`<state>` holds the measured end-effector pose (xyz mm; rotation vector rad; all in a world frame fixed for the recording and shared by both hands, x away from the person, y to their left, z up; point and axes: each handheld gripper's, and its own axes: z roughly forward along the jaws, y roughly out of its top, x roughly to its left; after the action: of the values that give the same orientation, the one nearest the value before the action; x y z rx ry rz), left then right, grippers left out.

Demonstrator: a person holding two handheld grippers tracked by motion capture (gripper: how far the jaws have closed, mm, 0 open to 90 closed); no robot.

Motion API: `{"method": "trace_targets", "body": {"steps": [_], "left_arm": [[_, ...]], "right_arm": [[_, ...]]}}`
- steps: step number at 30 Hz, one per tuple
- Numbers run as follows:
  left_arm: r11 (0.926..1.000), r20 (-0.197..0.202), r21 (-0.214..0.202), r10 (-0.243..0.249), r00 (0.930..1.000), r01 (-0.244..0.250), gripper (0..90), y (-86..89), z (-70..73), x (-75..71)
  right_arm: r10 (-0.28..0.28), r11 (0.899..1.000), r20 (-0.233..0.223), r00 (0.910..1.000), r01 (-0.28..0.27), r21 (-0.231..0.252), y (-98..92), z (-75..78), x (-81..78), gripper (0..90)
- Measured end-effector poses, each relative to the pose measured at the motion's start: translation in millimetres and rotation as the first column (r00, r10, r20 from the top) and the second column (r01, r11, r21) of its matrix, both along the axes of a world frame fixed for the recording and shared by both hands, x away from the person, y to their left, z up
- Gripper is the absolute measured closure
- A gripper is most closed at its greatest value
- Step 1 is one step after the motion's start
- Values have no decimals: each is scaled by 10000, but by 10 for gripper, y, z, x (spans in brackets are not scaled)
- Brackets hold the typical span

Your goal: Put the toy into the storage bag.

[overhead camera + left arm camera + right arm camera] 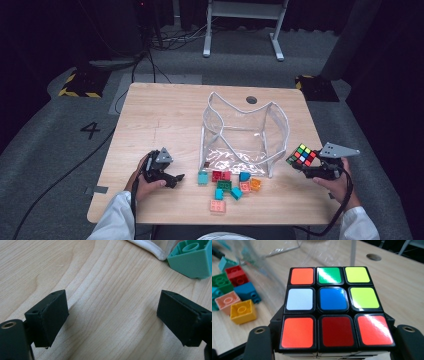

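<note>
The right gripper (305,169) pinches a puzzle cube (301,155) between its jaws, lifted clear of the wooden table (165,112) at its right edge. Just left of the cube stands the clear plastic bag (243,134), mouth upward and open; its near right corner is the closest part, so the cube must travel left and up over the rim, I judge. The right hand is the nearer one to that opening. The left gripper (172,179) rests low on the table's near left, jaws spread on nothing, with the toy bricks (227,187) scattered to its right before the bag.
</note>
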<state>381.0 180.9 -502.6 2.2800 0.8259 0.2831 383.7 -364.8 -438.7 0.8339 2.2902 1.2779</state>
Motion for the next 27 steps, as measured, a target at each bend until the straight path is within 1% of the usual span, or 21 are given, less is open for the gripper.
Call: {"method": "trace_targets", "body": {"steps": [1, 2, 5, 8, 10, 17, 21, 25, 27], "left_arm": [[10000, -15, -34, -1, 10000, 1, 104, -1, -3, -1], [10000, -5, 8, -9, 10000, 9, 103, 1, 1, 0], [10000, -1, -3, -10, 10000, 10, 104, -1, -1, -2], [10000, -24, -32, 56, 10000, -56, 103, -5, -2, -5], [10000, -30, -23, 64, 10000, -64, 103, -6, -1, -5], [10000, -28, -26, 69, 10000, -69, 102, -6, -1, -5], [10000, -28, -24, 70, 10000, -70, 102, -6, -1, -5], [10000, -46, -18, 56, 10000, -56, 102, -5, 0, -4], [10000, -48, -9, 50, 10000, -50, 102, -5, 1, -4]], "right_arm": [[-23, 10000, 9, 10000, 23, 10, -12, 31, 18, 337], [-127, 9998, 70, 9999, 126, 129, -19, 69, 43, 337], [-280, 9995, 314, 9991, 275, 180, -28, 202, 108, 337], [-395, 9981, 474, 9981, 372, 490, -28, 336, 169, 337], [-447, 9977, 639, 9970, 413, 541, -12, 428, 205, 337], [-603, 9966, 1060, 9925, 539, 626, 59, 659, 294, 337], [-768, 9960, 1275, 9889, 702, 551, 104, 805, 330, 337], [-807, 9951, 1535, 9849, 708, 692, 130, 969, 365, 337], [-821, 9946, 1568, 9842, 709, 760, 142, 1042, 374, 337]]}}
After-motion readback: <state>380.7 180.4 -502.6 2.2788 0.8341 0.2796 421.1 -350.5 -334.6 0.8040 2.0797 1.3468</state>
